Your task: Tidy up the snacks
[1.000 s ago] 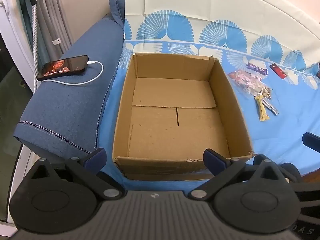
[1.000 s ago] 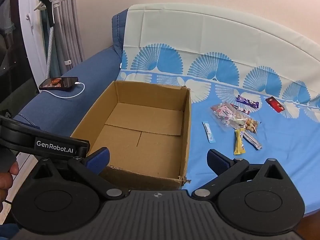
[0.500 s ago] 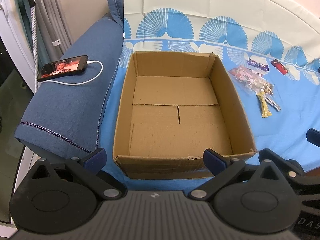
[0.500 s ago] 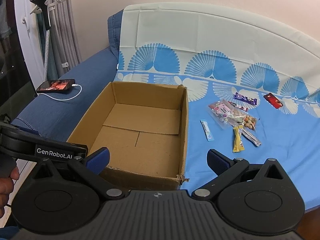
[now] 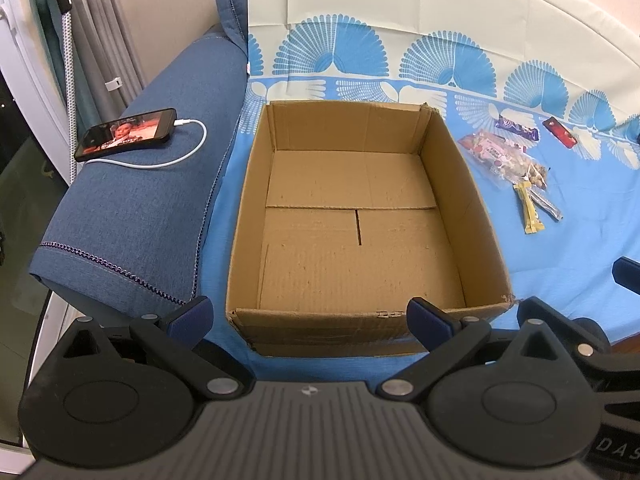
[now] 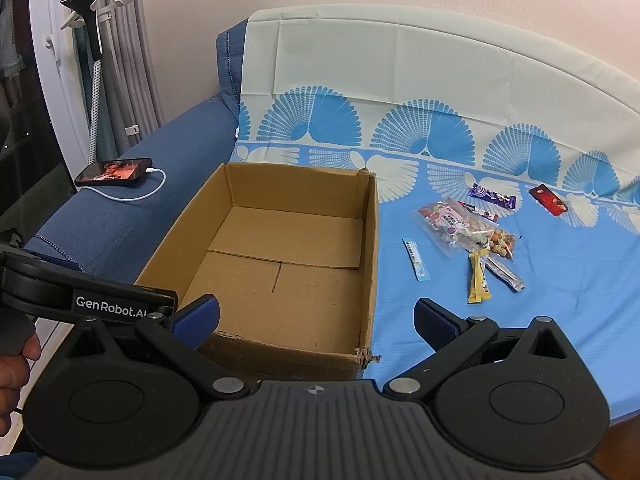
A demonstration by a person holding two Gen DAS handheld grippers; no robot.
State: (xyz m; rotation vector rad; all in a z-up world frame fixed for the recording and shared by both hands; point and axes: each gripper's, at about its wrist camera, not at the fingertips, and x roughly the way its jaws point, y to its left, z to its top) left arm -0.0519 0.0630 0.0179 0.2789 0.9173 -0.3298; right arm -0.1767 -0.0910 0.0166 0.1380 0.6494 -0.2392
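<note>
Snacks all loose on the blue cloth right of the cardboard box, box empty, nothing sorted yet, my left gripper and right gripper near its front edge, jaws spread, holding nothing.

Black gripper, blue fingertips

Cardboard box (empty), left gripper spread, snacks beside
</note>
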